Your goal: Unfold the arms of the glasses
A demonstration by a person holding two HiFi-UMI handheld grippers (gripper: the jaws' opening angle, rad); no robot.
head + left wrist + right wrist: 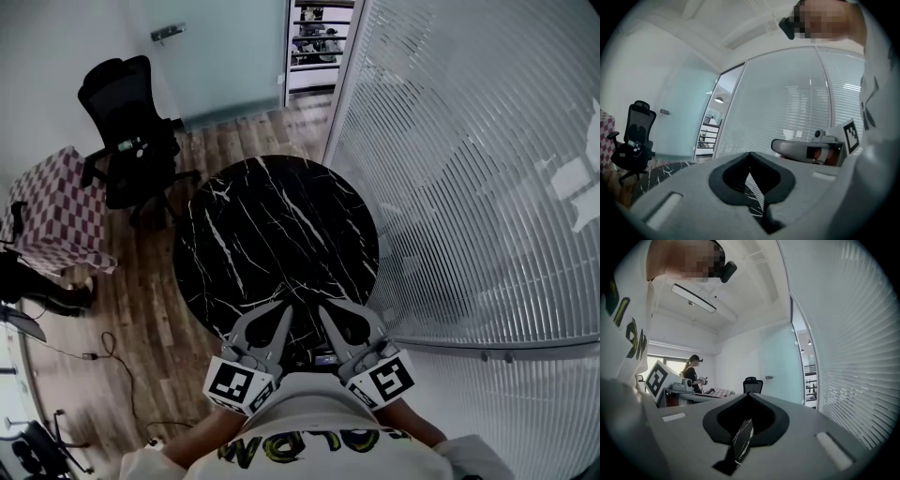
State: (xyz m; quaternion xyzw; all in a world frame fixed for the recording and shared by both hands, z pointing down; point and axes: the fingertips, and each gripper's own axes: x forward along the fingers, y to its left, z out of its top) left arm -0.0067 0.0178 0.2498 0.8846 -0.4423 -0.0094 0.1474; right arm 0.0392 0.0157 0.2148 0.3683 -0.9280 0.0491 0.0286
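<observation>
Poised at the six o'clock edge of the round marble table (281,220), the left gripper (284,312) and right gripper (325,312) are closed and empty, tips toward twelve; the glasses show in no view, so neither looks nearer.

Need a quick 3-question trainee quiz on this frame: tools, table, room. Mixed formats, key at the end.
1. True or false: the left tool and the right tool both have their jaws together, with nothing held.
2. The table in the head view is: A) square and white; B) round, black with white veins; C) oval and wooden.
3. Fill in: left of the table stands a black office ____.
Key: 1 true; 2 B; 3 chair.
</observation>
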